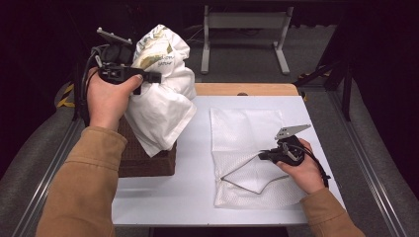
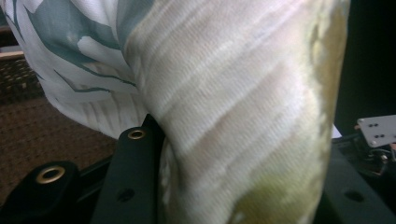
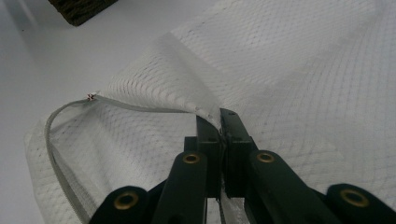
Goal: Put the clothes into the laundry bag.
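Note:
A white garment (image 1: pixel 163 98) with a green and yellow print hangs bunched in the air at the upper left. My left gripper (image 1: pixel 150 77) is shut on it, and in the left gripper view the cloth (image 2: pixel 233 116) bulges between the two black jaws of that gripper (image 2: pixel 243 158). A white mesh bag (image 1: pixel 247 133) lies flat on the table's right half. My right gripper (image 1: pixel 262 155) is shut on the bag's zipped edge and holds it slightly raised. In the right gripper view the gripper (image 3: pixel 220 116) pinches the mesh (image 3: pixel 303 79), and the grey zipper (image 3: pixel 56 140) curves away to the left around the bag's mouth.
A brown woven basket (image 1: pixel 148 160) stands on the white table (image 1: pixel 192 187) at the left, right under the hanging garment. A wooden strip (image 1: pixel 247 89) runs along the table's far edge. Beyond it stands a grey metal frame (image 1: pixel 244 22) on the floor.

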Tool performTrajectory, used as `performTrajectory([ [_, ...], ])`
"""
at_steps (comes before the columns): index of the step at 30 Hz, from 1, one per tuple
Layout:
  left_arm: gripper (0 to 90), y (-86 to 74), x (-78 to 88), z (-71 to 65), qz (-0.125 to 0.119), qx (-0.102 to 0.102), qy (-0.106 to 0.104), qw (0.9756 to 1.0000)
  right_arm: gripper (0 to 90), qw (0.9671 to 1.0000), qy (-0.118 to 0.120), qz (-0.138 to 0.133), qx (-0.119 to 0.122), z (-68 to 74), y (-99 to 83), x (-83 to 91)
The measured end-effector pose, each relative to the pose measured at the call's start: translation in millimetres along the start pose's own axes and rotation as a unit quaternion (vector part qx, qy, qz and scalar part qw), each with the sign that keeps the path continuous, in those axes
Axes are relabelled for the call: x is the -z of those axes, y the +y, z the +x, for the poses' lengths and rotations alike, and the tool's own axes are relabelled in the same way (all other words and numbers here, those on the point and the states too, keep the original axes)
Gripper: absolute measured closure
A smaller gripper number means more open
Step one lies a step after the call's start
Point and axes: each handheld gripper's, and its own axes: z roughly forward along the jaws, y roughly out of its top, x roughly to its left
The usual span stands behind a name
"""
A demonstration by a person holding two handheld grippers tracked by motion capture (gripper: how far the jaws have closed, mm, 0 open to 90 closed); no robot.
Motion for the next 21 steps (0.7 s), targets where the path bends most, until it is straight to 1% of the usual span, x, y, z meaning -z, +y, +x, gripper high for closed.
performTrajectory([
  [2,60.5,1.3,-1.9,-6.6,0.0,-0.007,-0.008,0.9999,88.5,1.0,0.001,-0.001,-0.001,-0.6,-0.1,0.6],
  [6,60.5,3.4,-7.6,-20.1,0.004,-0.021,-0.018,0.9996,88.5,1.0,0.0,-0.003,0.0,-0.7,0.1,1.2],
  [11,60.4,5.3,-18.0,-36.6,0.009,-0.039,-0.033,0.9987,88.5,1.0,0.0,-0.007,-0.001,-1.1,0.3,2.3],
  [12,60.4,5.7,-18.8,-39.1,0.011,-0.04,-0.034,0.9986,88.5,1.0,-0.001,-0.007,-0.001,-1.1,0.3,2.6],
  [13,60.3,6.3,-19.8,-42.2,0.011,-0.043,-0.034,0.9984,88.5,1.0,-0.001,-0.008,-0.001,-1.1,0.4,2.8],
  [16,60.3,8.7,-22.0,-52.6,0.007,-0.053,-0.045,0.9976,88.5,1.0,-0.001,-0.008,0.0,-1.0,0.5,2.9],
  [17,60.3,8.7,-22.0,-52.6,0.007,-0.053,-0.045,0.9976,88.5,1.0,-0.001,-0.008,0.0,-1.0,0.5,2.9],
  [19,60.3,10.7,-24.5,-62.4,0.006,-0.062,-0.056,0.9965,88.5,1.0,0.0,-0.008,0.0,-0.9,0.5,3.1],
  [20,60.3,11.2,-25.5,-66.1,0.006,-0.064,-0.057,0.9963,88.5,1.0,0.0,-0.009,0.0,-0.9,0.6,3.3],
  [21,60.3,11.2,-25.5,-66.1,0.006,-0.064,-0.057,0.9963,88.5,1.0,0.0,-0.009,0.0,-0.9,0.6,3.3],
])
